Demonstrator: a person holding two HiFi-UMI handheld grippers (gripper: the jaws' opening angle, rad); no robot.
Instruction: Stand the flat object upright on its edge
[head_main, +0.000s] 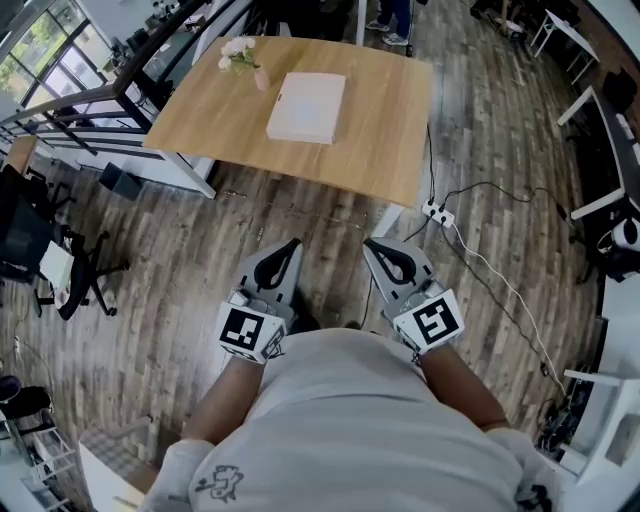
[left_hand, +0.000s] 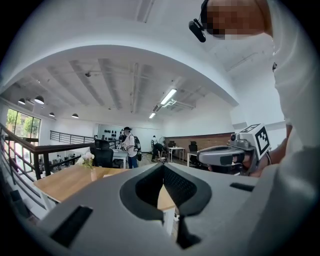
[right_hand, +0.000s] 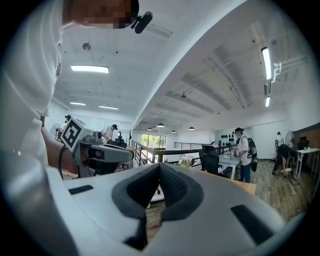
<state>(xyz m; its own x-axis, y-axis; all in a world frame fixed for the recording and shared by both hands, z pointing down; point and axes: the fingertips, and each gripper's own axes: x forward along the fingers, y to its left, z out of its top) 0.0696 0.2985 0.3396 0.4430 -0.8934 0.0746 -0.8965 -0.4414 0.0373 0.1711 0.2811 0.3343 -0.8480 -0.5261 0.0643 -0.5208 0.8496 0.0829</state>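
A flat white box (head_main: 307, 107) lies on its broad face on the wooden table (head_main: 380, 140), far ahead of me. My left gripper (head_main: 293, 244) and right gripper (head_main: 370, 244) are held close to my body over the floor, well short of the table. Both point toward it with jaws shut and nothing between them. In the left gripper view the shut jaws (left_hand: 163, 166) meet in front of the table top (left_hand: 65, 179), and the right gripper (left_hand: 231, 156) shows at the side. In the right gripper view the jaws (right_hand: 159, 166) are shut too, with the left gripper (right_hand: 95, 150) beside them.
A small vase of white flowers (head_main: 240, 56) stands at the table's far left corner. A power strip and cables (head_main: 438, 212) lie on the wood floor at the right. A black office chair (head_main: 40, 255) is at the left, desks (head_main: 610, 150) at the right. People stand far off (left_hand: 129, 146).
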